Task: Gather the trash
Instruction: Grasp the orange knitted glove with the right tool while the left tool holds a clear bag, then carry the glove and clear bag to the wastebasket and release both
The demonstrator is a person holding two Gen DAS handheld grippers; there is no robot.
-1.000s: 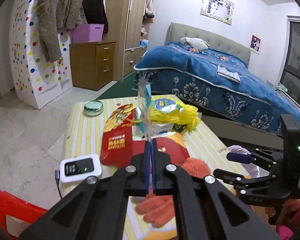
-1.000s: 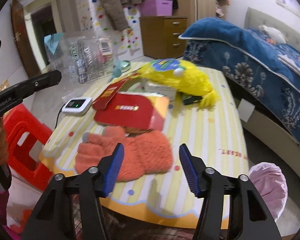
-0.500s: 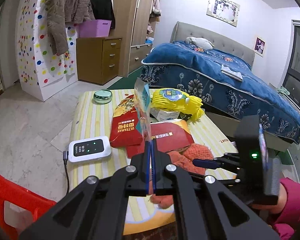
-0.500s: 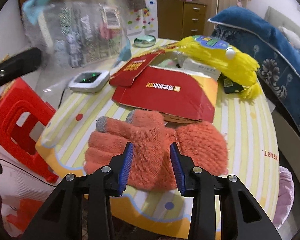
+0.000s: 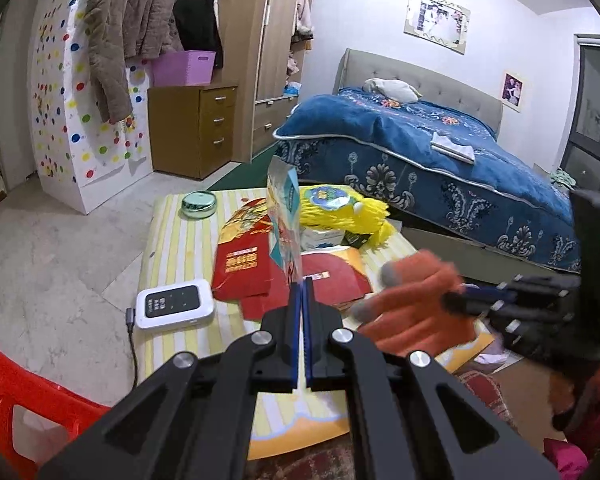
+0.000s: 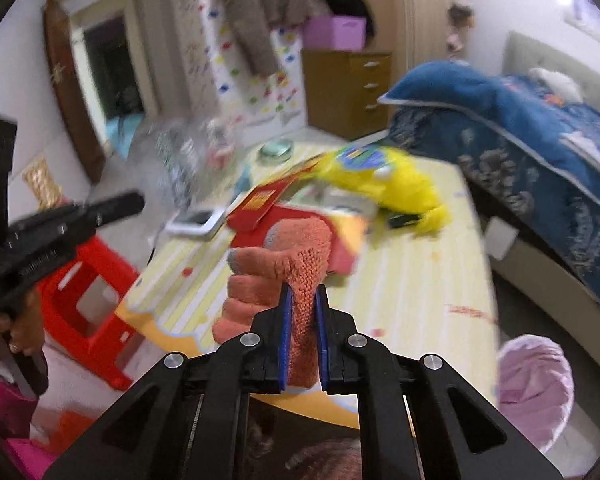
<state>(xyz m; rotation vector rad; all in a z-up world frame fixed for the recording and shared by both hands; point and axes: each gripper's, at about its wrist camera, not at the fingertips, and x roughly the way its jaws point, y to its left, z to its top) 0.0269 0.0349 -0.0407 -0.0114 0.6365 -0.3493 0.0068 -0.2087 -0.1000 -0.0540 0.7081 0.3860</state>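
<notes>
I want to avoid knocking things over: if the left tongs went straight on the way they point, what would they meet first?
Probably the red cardboard packet on the striped table. The left tongs are shut on a clear plastic wrapper; depth is uncertain.

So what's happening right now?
Left gripper shut on clear wrapper. Right gripper closing on orange glove, lifted off table.

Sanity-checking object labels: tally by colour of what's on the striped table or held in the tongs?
Red: 1, flattened red cardboard box
Orange: 1, fuzzy orange knit glove, in the right tongs
Yellow: 1, yellow fringed plush toy
White: 1, white pocket router with screen
Green: 1, round green tin
Clear: 1, clear printed plastic wrapper, in the left tongs
Total: 6
</notes>
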